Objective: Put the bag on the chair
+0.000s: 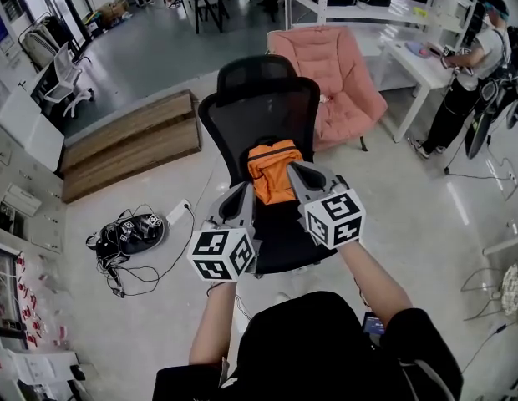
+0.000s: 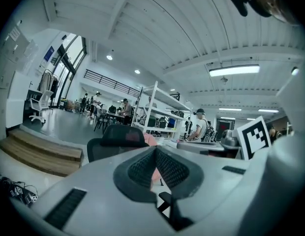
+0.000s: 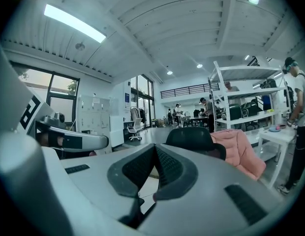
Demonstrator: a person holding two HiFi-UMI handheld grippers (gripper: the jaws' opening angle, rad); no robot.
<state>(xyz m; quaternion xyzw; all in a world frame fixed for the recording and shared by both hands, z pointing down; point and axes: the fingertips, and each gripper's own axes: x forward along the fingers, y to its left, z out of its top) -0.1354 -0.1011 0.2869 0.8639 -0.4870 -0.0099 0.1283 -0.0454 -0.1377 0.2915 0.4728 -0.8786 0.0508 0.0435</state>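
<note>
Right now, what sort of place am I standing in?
Probably a shared workshop or lab-style office: white shelving racks, a white desk where a person stands working, and a black office chair.

The bag [image 1: 273, 172] was over the chair's [image 1: 259, 107] seat, before its back, between my left gripper [image 1: 245, 192] and my right gripper [image 1: 299, 174]; whether it rested there I could not tell. Behind the chair, to the right, stood an armchair [image 1: 334, 73]. Right of that was a table [image 1: 418, 65], with a person [image 1: 468, 82] at its far side. Left of the chair lay a platform [image 1: 129, 140], and nearer me, on the floor, cables [image 1: 129, 236].
</note>
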